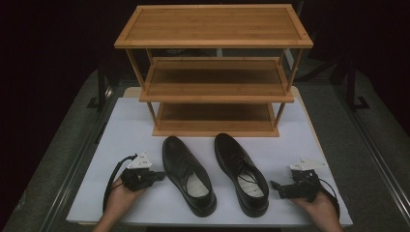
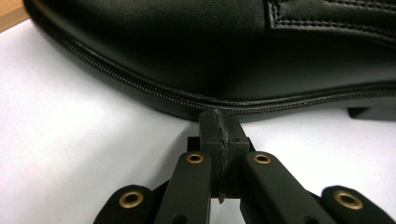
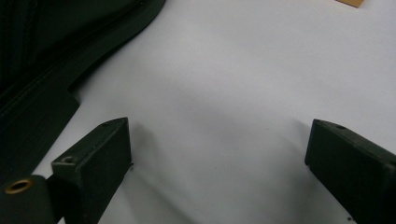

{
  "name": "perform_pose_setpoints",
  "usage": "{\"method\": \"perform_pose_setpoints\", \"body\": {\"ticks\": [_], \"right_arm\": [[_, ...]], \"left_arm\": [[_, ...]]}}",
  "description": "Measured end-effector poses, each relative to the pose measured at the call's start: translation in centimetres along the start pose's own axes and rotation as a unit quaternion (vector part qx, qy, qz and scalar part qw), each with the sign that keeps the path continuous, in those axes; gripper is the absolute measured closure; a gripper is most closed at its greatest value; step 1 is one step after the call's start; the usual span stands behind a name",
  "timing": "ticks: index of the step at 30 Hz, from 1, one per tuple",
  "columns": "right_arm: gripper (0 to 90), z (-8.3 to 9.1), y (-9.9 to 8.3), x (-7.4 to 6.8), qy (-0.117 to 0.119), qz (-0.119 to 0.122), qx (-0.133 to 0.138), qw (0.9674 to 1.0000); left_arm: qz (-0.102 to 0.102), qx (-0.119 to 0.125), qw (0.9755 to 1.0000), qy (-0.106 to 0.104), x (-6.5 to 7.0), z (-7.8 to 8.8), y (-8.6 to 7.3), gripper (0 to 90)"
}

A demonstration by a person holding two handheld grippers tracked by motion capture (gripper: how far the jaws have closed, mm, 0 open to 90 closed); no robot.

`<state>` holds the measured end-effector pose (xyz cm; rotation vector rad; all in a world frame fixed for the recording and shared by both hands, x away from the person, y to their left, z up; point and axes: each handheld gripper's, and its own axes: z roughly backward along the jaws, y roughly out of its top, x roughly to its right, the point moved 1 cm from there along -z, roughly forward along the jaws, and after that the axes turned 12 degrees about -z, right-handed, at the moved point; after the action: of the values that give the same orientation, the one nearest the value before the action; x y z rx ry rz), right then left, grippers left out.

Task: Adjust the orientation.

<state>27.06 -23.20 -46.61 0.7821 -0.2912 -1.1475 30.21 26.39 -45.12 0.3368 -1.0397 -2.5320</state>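
Observation:
Two black leather shoes lie side by side on the white table, toes toward the rack: the left shoe (image 1: pixel 187 175) and the right shoe (image 1: pixel 241 173). My left gripper (image 1: pixel 161 176) is held low at the left shoe's outer side. Its jaws are shut with nothing between them, and the tips (image 2: pixel 219 122) sit against the left shoe's (image 2: pixel 196 51) sole edge. My right gripper (image 1: pixel 276 186) rests to the right of the right shoe, pointing at its heel side. In the right gripper view the gripper (image 3: pixel 219 144) stands wide open over bare table, the right shoe (image 3: pixel 42 74) just left of it.
A three-tier wooden shoe rack (image 1: pixel 215 72) stands at the back of the white table (image 1: pixel 130 125), its shelves bare. Dark floor and metal rails flank the table on both sides. A hand holds each gripper near the table's front edge.

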Motion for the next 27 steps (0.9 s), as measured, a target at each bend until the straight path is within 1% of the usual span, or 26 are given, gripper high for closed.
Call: {"method": "perform_pose_setpoints", "body": {"ticks": [6,9,10,17,19,20,21,22,27], "right_arm": [[6.6,0.0,0.0,0.0,0.0,0.0,0.0,1.0],[6.6,0.0,0.0,0.0,0.0,0.001,0.0,1.0],[6.5,0.0,0.0,0.0,0.0,0.001,0.0,1.0],[6.5,0.0,0.0,0.0,0.0,0.0,0.0,1.0],[6.6,0.0,0.0,0.0,0.0,0.0,0.0,1.0],[6.5,0.0,0.0,0.0,0.0,0.0,0.0,1.0],[6.6,0.0,0.0,0.0,0.0,0.0,0.0,1.0],[6.5,0.0,0.0,0.0,0.0,0.0,0.0,1.0],[6.5,0.0,0.0,0.0,0.0,0.001,0.0,1.0]], "left_arm": [[-0.004,-0.002,1.0,0.002,-0.6,-0.5,0.4,90.0],[-0.003,-0.002,1.0,0.003,-0.9,-0.8,0.8,90.0],[0.001,-0.001,1.0,0.001,-1.2,-1.1,0.9,90.0],[-0.002,-0.007,1.0,0.004,-1.9,-1.8,1.7,90.0],[0.0,-0.003,1.0,0.004,-2.2,-2.1,1.9,90.0],[0.004,0.0,1.0,0.001,-2.4,-2.4,2.0,90.0],[0.005,-0.001,1.0,0.0,-2.5,-2.4,2.1,90.0],[0.002,-0.002,1.0,0.003,-2.6,-2.5,2.3,90.0],[-0.001,-0.003,1.0,0.007,-2.9,-3.0,3.0,90.0]]}}
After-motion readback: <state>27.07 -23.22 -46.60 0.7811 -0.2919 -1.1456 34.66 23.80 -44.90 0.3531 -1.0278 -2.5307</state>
